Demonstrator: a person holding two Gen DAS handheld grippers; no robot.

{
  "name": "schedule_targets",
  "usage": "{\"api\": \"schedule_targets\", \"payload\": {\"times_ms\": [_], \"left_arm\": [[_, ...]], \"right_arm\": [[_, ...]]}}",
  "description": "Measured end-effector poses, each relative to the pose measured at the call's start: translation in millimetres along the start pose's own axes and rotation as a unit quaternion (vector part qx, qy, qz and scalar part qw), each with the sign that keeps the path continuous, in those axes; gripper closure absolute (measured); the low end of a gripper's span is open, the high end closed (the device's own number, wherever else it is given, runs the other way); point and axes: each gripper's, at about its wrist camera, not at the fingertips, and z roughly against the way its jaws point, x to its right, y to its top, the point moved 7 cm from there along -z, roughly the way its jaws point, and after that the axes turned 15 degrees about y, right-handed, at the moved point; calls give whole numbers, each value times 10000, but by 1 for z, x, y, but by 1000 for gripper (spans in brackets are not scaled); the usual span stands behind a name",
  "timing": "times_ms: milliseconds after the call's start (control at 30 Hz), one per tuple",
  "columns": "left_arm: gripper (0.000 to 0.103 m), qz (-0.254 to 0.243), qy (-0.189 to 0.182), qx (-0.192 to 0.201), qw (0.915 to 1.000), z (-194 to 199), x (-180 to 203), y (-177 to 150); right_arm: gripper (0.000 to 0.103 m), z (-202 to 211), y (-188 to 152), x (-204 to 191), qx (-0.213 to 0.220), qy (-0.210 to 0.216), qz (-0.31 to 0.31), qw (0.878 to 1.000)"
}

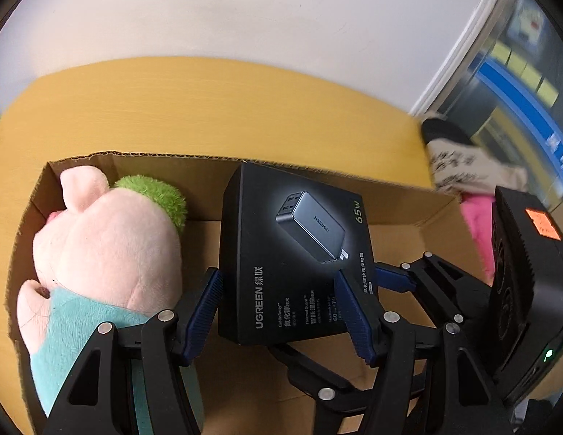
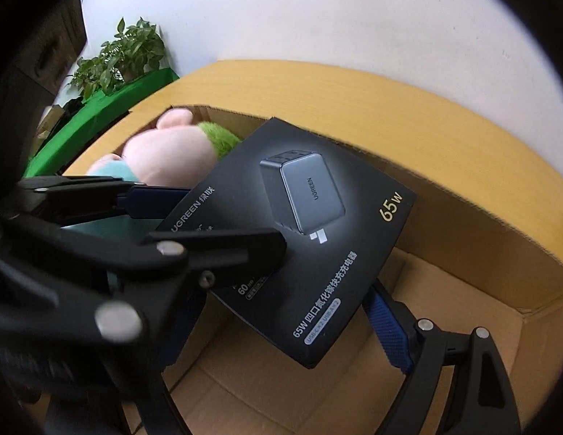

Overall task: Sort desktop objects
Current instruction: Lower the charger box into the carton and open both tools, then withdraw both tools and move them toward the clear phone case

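Two grippers, left gripper [image 1: 278,311] and right gripper [image 2: 281,326], clamp the flat black cardboard charger box [image 1: 296,250] by opposite edges, tilted above the open brown cardboard carton [image 1: 390,203] beside the pink plush pig [image 1: 111,246]; it looks light, stiff and slick-faced, best gripped at its edges.

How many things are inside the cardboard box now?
2: a plush toy at the box's left end, a black charger package held over the middle. Others may be hidden beneath.
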Motion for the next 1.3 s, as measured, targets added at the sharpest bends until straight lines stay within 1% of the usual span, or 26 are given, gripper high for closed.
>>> {"api": "schedule_targets", "payload": {"times_ms": [67, 133, 167, 233, 300, 333, 367, 400, 433, 500, 533, 600, 633, 667, 700, 733, 800, 900, 933, 1000, 1067, 1300], "left_arm": [[37, -208, 42, -26, 9998, -1, 5, -5], [32, -315, -8, 10, 9995, 5, 9, -7], [30, -307, -34, 45, 9995, 10, 10, -8], [29, -175, -125, 158, 9996, 23, 9, -7], [28, -44, -216, 351, 9991, 44, 5, -6], [27, -43, -238, 543, 9982, 61, 3, -7], [23, -65, -215, 733, 9971, 77, 2, -7], [20, -110, -113, 1017, 9947, 100, 0, -11], [13, -158, 13, 1274, 9917, 119, -2, -14], [6, -266, 226, 1805, 9830, 160, -6, -27], [0, -290, 297, 2101, 9768, 184, -8, -38], [0, -256, 332, 2411, 9696, 216, -12, -58], [0, -223, 340, 2447, 9688, 228, -13, -69], [0, -189, 354, 2438, 9690, 236, -14, -79], [0, -163, 375, 2428, 9692, 245, -16, -93], [0, -158, 388, 2433, 9690, 248, -11, -98], [0, -154, 446, 2452, 9683, 258, -10, -117], [0, -190, 286, 2418, 9697, 268, -5, -145], [0, -195, 229, 2385, 9707, 269, -4, -153], [0, -252, 171, 2350, 9715, 271, 0, -164], [0, -273, 158, 2344, 9716, 273, 3, -170], [0, -48, 25, 2307, 9730, 276, 7, -180]], "right_arm": [[15, -6, -5, 4, -50, 37, -97, 9999], [14, -3, -9, 7, -35, -89, -118, 9999], [14, 0, -9, 9, -22, -141, -125, 9998], [14, 14, -12, 9, 39, -190, -163, 9997], [14, 38, -19, 8, 129, -184, -234, 9995], [14, 50, -23, 6, 168, -215, -262, 9993], [14, 62, -29, 3, 187, -283, -272, 9991], [14, 72, -34, -1, 200, -366, -272, 9988], [13, 84, -42, -7, 234, -429, -260, 9985], [11, 114, -62, -21, 383, -477, -268, 9978], [10, 127, -74, -28, 461, -488, -284, 9973], [9, 147, -92, -40, 576, -579, -361, 9960], [8, 159, -105, -49, 662, -654, -424, 9948], [8, 156, -102, -63, 733, -679, -442, 9940], [8, 160, -107, -73, 839, -686, -442, 9931], [8, 170, -115, -85, 979, -721, -413, 9917], [8, 184, -121, -98, 1141, -842, -320, 9894], [8, 204, -130, -115, 1390, -1108, -171, 9839], [6, 210, -133, -118, 1454, -1200, -141, 9820], [6, 217, -136, -122, 1499, -1301, -121, 9800], [6, 223, -140, -124, 1540, -1290, -145, 9795], [6, 231, -148, -132, 1633, -1270, -206, 9781]]}}
